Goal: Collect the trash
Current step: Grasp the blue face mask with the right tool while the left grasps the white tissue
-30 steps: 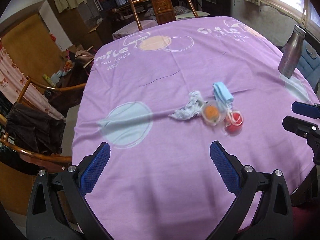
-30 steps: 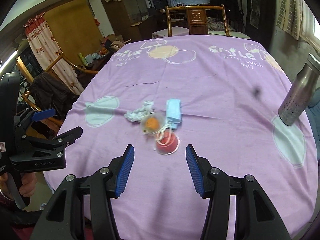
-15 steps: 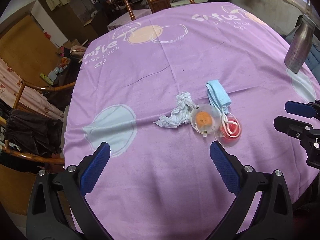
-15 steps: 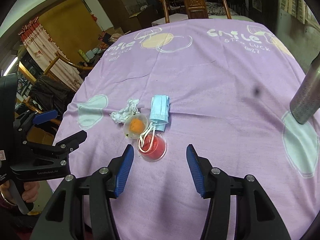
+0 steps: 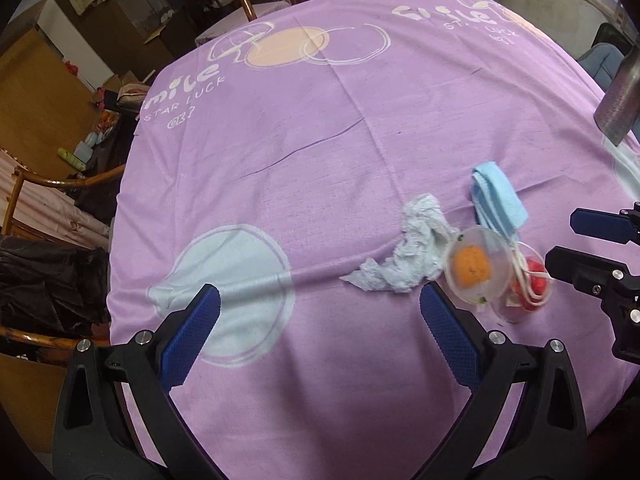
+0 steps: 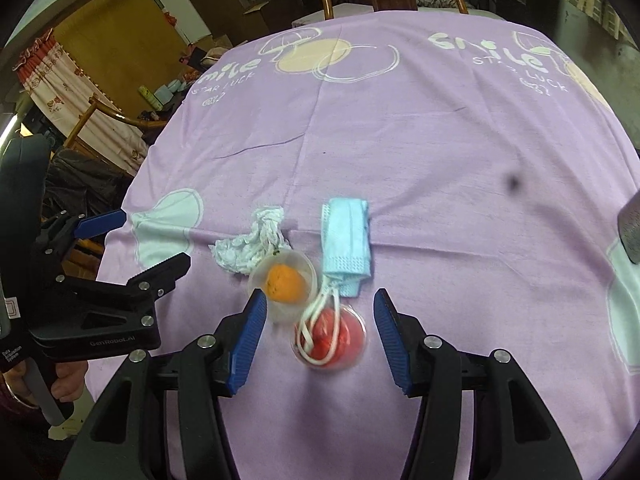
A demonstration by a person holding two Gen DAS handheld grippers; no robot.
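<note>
Both grippers tilt steeply down over the tabletop (image 5: 320, 160). Right gripper (image 6: 320, 334) spread, empty, straddling the red cup (image 6: 332, 338); left gripper (image 5: 316, 330) wide apart, empty, beside the crumpled tissue (image 5: 412, 256).

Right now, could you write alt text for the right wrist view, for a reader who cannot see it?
The open right gripper hovers over a clear cup with red contents on a purple tablecloth. Beside it lie a cup holding something orange, a blue mask and a crumpled tissue; the left gripper is at left.
</note>
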